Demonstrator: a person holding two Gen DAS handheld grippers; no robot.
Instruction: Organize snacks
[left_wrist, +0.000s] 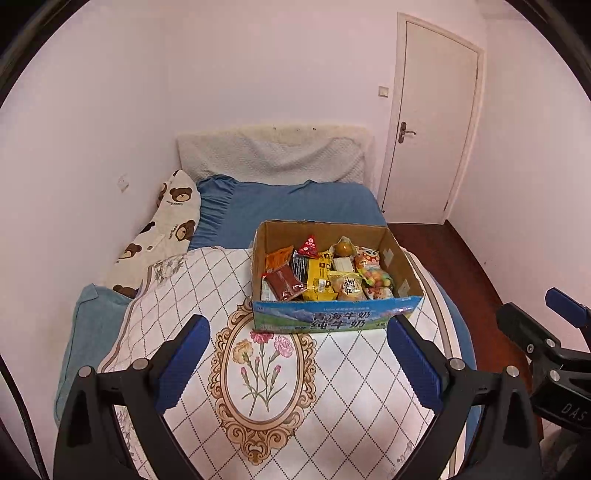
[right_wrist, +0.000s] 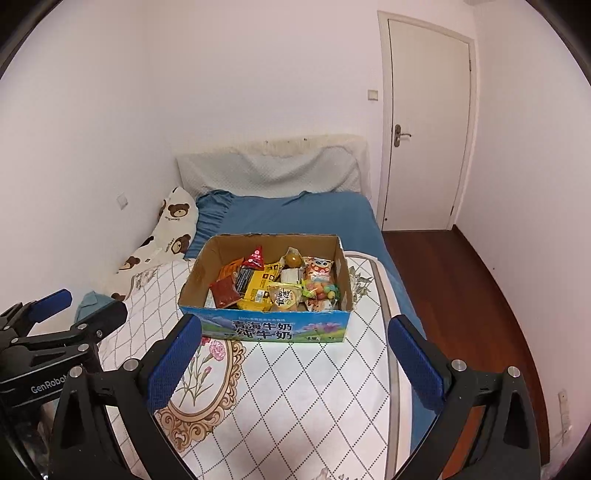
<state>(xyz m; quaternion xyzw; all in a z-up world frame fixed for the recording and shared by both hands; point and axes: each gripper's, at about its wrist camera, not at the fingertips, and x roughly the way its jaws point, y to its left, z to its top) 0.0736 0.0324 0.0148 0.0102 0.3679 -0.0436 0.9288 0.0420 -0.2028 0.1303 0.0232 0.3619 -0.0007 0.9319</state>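
A cardboard box (left_wrist: 338, 319) with a blue printed front stands on the bed, holding several snack packets (left_wrist: 321, 275): red, orange, yellow and a bag of coloured candies. It also shows in the right wrist view (right_wrist: 266, 328), with the snacks (right_wrist: 273, 284) inside. My left gripper (left_wrist: 297, 354) is open and empty, hovering above the quilt in front of the box. My right gripper (right_wrist: 293, 354) is open and empty, also in front of the box. Each gripper shows at the edge of the other's view.
The box sits on a white diamond-pattern quilt (left_wrist: 332, 398) with a flower medallion, over a blue sheet (left_wrist: 295, 206). A bear-print pillow (left_wrist: 166, 225) lies by the left wall. A closed white door (left_wrist: 432, 122) and dark wood floor (right_wrist: 461, 280) are on the right.
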